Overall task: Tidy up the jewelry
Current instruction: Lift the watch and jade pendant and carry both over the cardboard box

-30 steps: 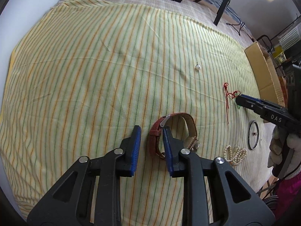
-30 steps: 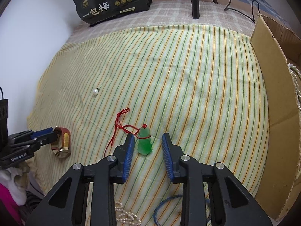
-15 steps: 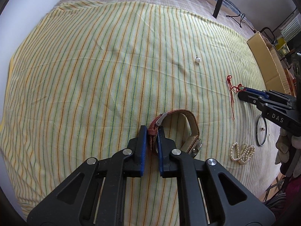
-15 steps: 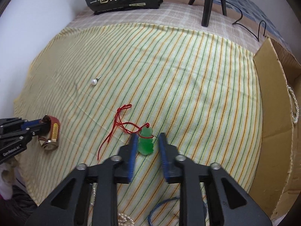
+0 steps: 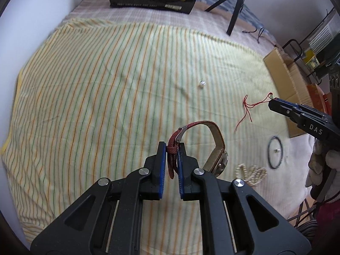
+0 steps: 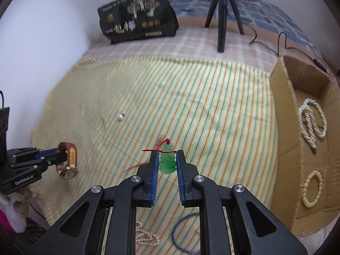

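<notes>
I have the red watch (image 5: 204, 146) pinched by its strap in my left gripper (image 5: 171, 148) above the striped cloth (image 5: 106, 106); my right gripper (image 6: 166, 159) clamps the green pendant (image 6: 167, 161), cardboard box (image 6: 286, 97) to its right

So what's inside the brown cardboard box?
Inside the brown cardboard box, seen from the right wrist, lie a coiled white pearl necklace and a cream beaded bracelet. The box's near wall hides part of its floor, so more could be there.
</notes>
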